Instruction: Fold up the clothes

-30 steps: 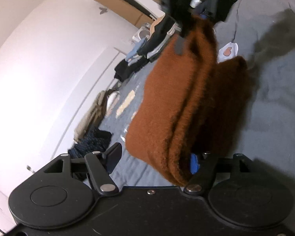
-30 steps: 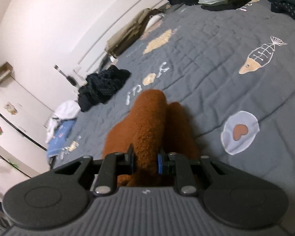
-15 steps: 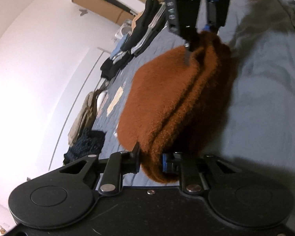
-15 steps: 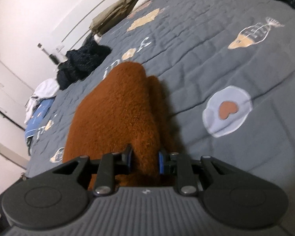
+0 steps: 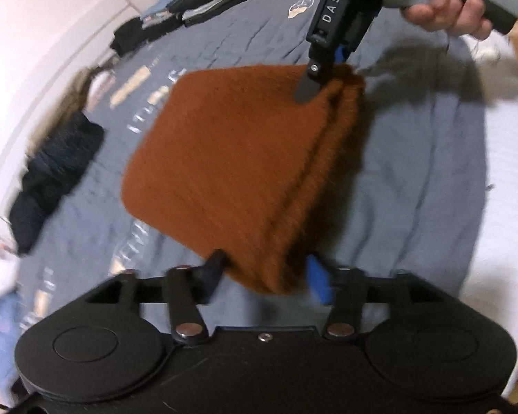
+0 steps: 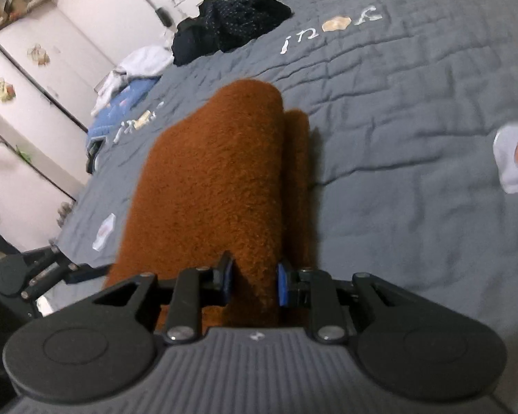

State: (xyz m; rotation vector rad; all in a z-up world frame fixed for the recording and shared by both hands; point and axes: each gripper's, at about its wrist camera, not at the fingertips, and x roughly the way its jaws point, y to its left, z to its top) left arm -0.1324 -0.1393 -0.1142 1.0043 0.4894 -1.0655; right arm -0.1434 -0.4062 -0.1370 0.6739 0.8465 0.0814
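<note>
Holding folded brown sweater (image 5: 231, 158) above grey quilt (image 5: 414, 179), between both tongs. Right gripper (image 6: 252, 284) clamping far right corner, pads pressed into fabric. Left gripper (image 5: 264, 276) spread wide around near edge, fingers (image 5: 317, 277) looking apart from fabric. Lying far left on quilt: dark clothes (image 6: 231, 20), no containers involved.

Grey quilted bedspread (image 6: 414, 214) with cream fish and letter appliqués covers the bed. White wardrobe doors (image 6: 34, 103) with small stickers stand beyond it. Pale plain wall (image 5: 34, 34) behind, brightly lit, slightly blurred.
</note>
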